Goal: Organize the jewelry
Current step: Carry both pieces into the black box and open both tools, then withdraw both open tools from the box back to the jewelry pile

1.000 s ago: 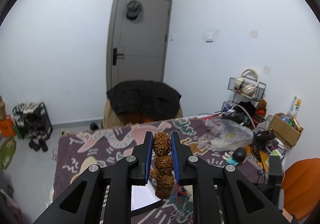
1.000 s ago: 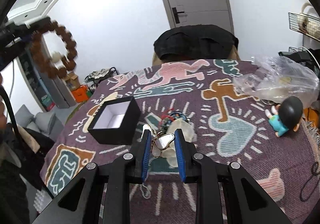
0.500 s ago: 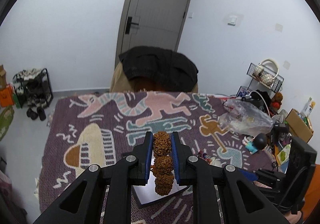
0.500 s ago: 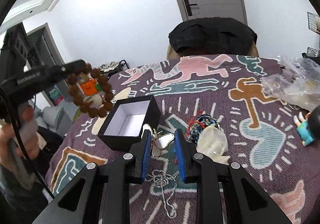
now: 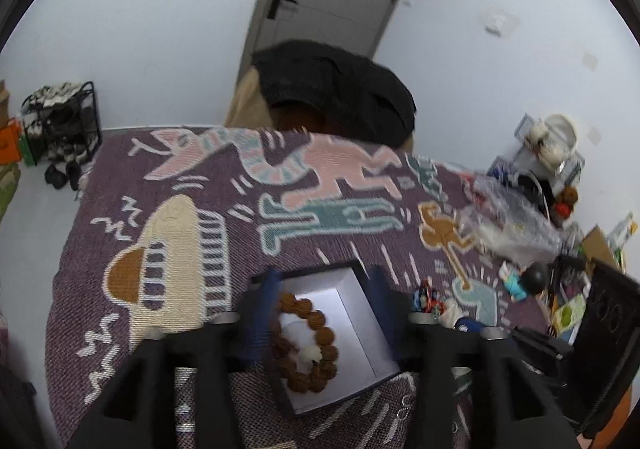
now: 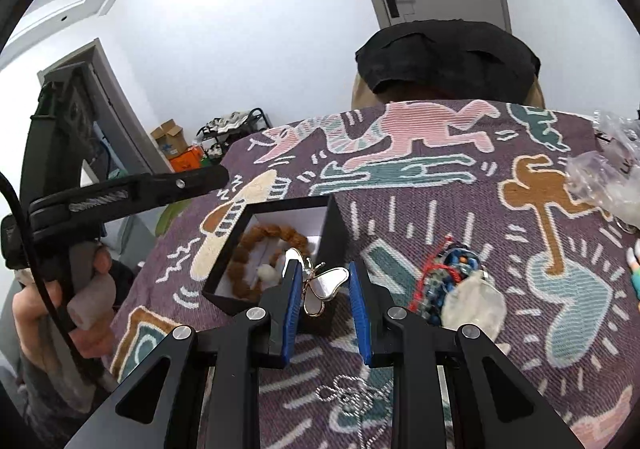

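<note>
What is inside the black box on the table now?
Inside the black box lies the brown bead bracelet, with one white bead, on the white lining. The right gripper and its butterfly pendant hide the near corner.

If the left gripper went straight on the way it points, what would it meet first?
Probably the bead bracelet lying in the open box: the left gripper is open right above it, though depth is hard to judge.

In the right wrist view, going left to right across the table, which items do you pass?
Black box holding the brown bead bracelet → butterfly pendant → blue beaded jewelry → clear plastic bag.
</note>
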A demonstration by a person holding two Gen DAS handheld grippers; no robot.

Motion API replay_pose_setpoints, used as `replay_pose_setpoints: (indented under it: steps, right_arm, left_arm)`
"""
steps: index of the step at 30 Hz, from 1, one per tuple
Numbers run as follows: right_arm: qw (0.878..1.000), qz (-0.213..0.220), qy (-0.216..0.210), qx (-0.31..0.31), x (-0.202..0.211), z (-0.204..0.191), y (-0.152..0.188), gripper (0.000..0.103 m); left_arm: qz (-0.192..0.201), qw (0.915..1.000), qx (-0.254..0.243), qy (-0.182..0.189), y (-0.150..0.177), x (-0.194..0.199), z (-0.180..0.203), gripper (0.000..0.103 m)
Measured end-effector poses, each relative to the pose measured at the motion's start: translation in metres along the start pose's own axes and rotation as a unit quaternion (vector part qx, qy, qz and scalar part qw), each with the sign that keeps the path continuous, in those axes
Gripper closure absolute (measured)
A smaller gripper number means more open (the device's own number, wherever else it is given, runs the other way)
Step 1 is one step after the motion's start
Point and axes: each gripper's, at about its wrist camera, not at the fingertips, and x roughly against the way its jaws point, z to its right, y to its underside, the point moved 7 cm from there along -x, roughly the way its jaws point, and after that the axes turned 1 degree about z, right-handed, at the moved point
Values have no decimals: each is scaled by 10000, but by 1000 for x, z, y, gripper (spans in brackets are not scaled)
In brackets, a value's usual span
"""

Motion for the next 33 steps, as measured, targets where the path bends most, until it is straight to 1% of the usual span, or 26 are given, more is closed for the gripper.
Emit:
replay_pose_setpoints:
  steps: [1,2,3,9,16,17,18,19,20,21,23,26,28,30,33]
  right_arm:
    - [10000,-16,-28,10,-3,-2,-1,78]
    - [10000,-30,-55,16,-5,-5,-2,78]
    - [9999,-49,-86,21,-8,-7,-3,78]
    - [9995,-174,-242,34,-24,-23,-8,78]
    - [9993,-172,-344,32,-43,-39,-27,78]
    - [9992,-210,-327,17,-45,-39,-29,73]
    - [9992,-252,-303,-14,-48,-38,-30,59]
    - [9992,-272,-294,-57,-48,-37,-31,49]
    - [9992,-266,-298,-86,-47,-36,-31,29]
    - [9992,-237,-307,-118,-45,-35,-31,16]
    - [9990,-202,-351,-173,-39,-34,-31,13]
    - [9985,-222,-409,-277,-29,-32,-27,11]
    - [9981,-242,-458,-331,-21,-32,-22,1]
    - [9983,-217,-438,-331,-12,-30,-16,0]
    - [9991,-127,-219,-334,1,-24,-6,0]
  left_arm:
    - [168,9998,64,-32,-2,8,-5,27]
    - [275,9996,91,-66,-4,14,-9,24]
    - [367,9992,110,-116,-5,21,-13,24]
    - [558,9976,274,-301,-4,46,-35,24]
    - [746,9954,390,-467,2,69,-48,23]
    - [752,9953,398,-472,3,71,-49,23]
    - [760,9951,405,-481,4,74,-50,23]
    - [772,9950,404,-491,6,76,-51,20]
    - [797,9947,402,-509,7,78,-52,16]
    - [835,9943,397,-532,8,80,-52,15]
    - [921,9933,384,-579,10,86,-53,10]
    - [1014,9925,411,-549,11,92,-49,10]
    - [1084,9921,380,-503,13,96,-45,10]
    - [1177,9914,301,-481,16,100,-38,10]
    - [1242,9911,247,-406,20,103,-29,8]
